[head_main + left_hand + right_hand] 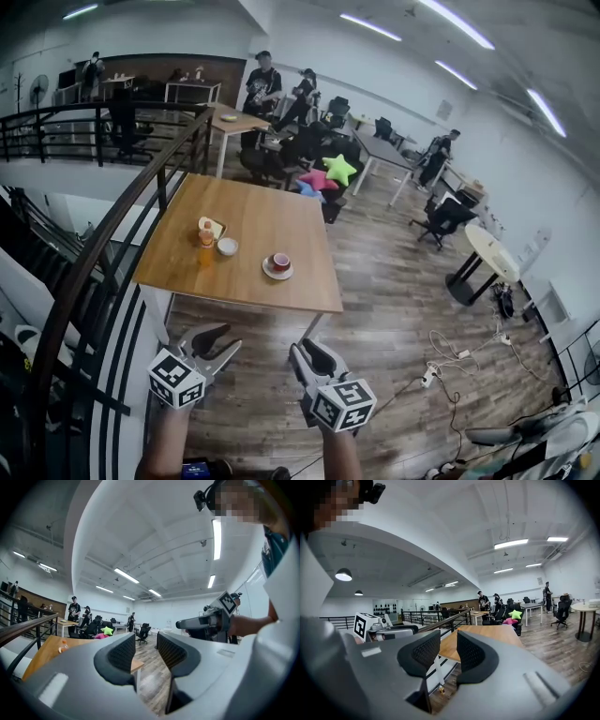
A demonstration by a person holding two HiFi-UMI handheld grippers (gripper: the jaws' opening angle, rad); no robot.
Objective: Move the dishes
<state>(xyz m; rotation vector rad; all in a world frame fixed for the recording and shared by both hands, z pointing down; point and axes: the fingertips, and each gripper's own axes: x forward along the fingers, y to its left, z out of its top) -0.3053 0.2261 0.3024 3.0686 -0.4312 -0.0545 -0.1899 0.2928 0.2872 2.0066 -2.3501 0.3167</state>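
Dishes were in neither gripper. Nearest, the left gripper (228, 337) and the right gripper (305, 349) pointed about level, both with jaws drawn narrow and nothing between them, well short of the wooden table (267, 211). On its near part stood a red cup (281, 261) on a saucer (268, 273), then a white bowl (227, 247), an orange bottle (205, 246) and a small plate (215, 226) behind. What the cup and bowl held was too small to tell. I judged 2 risks: jaws this narrow could push the cup off its saucer, and the bottle just beside the bowl could be knocked over.
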